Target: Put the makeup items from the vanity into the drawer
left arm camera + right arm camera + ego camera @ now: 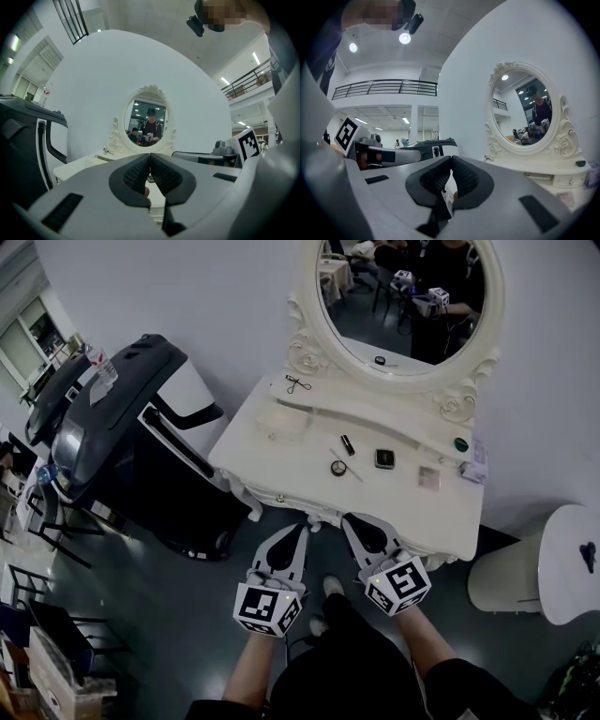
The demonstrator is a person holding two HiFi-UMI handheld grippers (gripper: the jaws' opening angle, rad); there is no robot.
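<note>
Head view shows us a big dark grey machine [112, 418] far on the left, with a clear bottle [101, 367] standing on top of it. Just beside it is the white vanity [272, 460], set against a white wall [187, 296] on a dark floor [178, 615]. All the makeup lies on the vanity top. From the left we see an eyelash curler [298, 384] near the mirror [403, 324], then a flat white box [281, 420]; we cannot tell what is in it. Next come a little black tube [348, 444], a round compact [338, 468] with a thin stick [354, 471] just beside it, a square black case [384, 458], a pale pink square [428, 477], a green-topped jar [460, 443] and a small purple packet [475, 465]. Any writing on them is too small for us to read. The mirror shows a person [450, 277] in dark clothes. Below the vanity's front edge the left gripper [301, 530] and the right gripper [347, 519] point at it side by side, not touching any makeup. Each one carries a cube [267, 607] with black and white square patterns. In the two gripper views both pairs of jaws are pressed together with nothing in them. Far on the right stands a round white stool [548, 577].
</note>
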